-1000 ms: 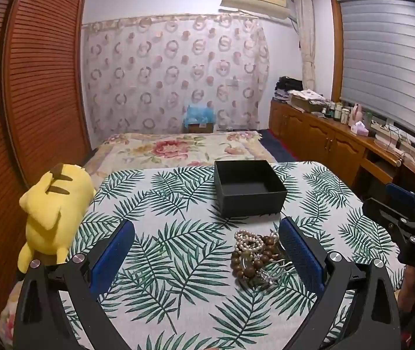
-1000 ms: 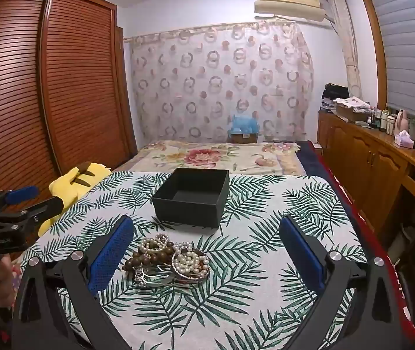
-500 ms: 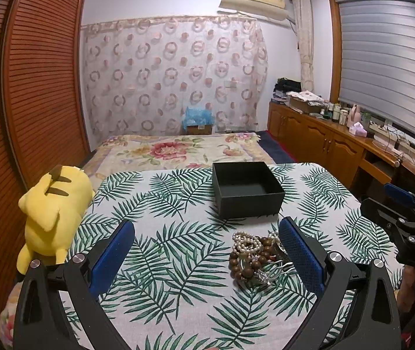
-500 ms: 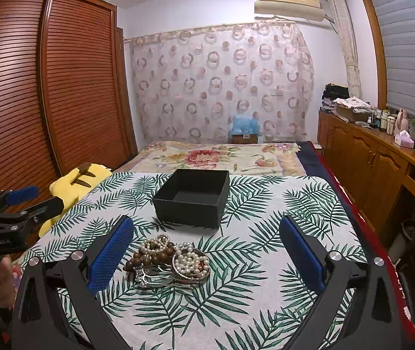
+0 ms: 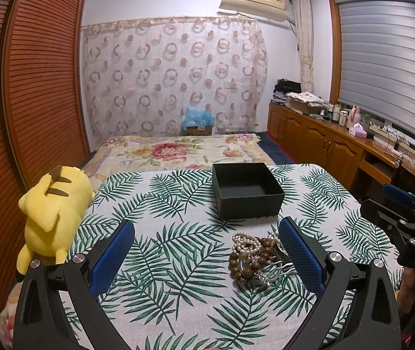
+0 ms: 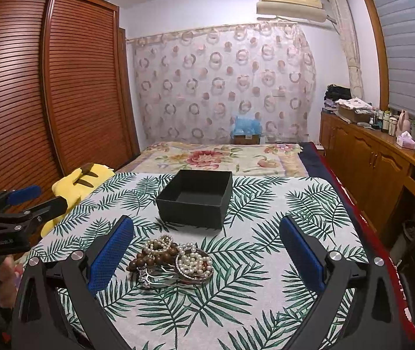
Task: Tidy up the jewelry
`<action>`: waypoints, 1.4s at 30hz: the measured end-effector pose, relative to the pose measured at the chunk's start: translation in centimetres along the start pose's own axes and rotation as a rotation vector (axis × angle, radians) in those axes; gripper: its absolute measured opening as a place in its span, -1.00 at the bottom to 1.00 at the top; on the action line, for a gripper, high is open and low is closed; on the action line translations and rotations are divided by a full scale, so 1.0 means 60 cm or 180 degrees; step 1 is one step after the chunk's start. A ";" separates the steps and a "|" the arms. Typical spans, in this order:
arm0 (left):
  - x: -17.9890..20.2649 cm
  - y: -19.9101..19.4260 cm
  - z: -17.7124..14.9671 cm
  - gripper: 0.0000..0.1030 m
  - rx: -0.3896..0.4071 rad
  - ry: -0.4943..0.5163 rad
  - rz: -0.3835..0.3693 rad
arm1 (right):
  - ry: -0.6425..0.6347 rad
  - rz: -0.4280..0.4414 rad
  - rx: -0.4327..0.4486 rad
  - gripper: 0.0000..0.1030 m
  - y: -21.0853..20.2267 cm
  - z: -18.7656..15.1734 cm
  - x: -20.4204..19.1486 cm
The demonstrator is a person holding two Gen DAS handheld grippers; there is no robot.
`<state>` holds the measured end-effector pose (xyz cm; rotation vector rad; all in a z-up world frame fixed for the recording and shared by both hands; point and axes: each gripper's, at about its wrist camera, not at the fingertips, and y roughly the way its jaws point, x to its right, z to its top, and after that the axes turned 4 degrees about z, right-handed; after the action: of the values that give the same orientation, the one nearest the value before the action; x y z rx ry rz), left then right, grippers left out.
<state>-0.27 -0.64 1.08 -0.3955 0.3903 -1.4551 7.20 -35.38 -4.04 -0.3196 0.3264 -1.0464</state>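
Hovering: two grippers, left (image 5: 206,250) and right (image 6: 206,246), fingers spread, empty | one black box (image 6: 195,197) | one jewelry pile (image 6: 172,259)

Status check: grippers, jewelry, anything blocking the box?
Left gripper and right gripper open, empty. Jewelry pile on tablecloth, short of empty black box. Path clear.

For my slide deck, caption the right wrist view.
Open right gripper hovers over a jewelry pile before an empty black box.
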 end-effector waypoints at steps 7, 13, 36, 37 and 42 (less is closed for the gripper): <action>0.000 0.001 -0.002 0.86 0.0004 0.0002 0.0000 | 0.0003 0.0015 -0.0010 0.95 -0.001 0.000 -0.011; 0.000 0.000 -0.002 0.86 0.0009 0.0000 -0.0002 | 0.0002 0.0010 -0.0008 0.95 -0.001 0.000 -0.012; 0.012 -0.023 0.013 0.86 0.0026 0.0011 -0.0039 | -0.0007 0.0051 0.0003 0.95 -0.002 -0.003 -0.017; 0.012 -0.025 0.013 0.86 0.0027 0.0011 -0.0044 | -0.0008 0.0051 0.0005 0.95 -0.003 -0.003 -0.018; 0.009 -0.022 0.011 0.86 0.0004 0.0012 -0.0064 | -0.0004 0.0052 0.0003 0.95 -0.003 -0.004 -0.018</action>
<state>-1.09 -1.26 2.29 -0.3969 0.3894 -1.4757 6.48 -34.51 -4.05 -0.3161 0.3268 -1.0302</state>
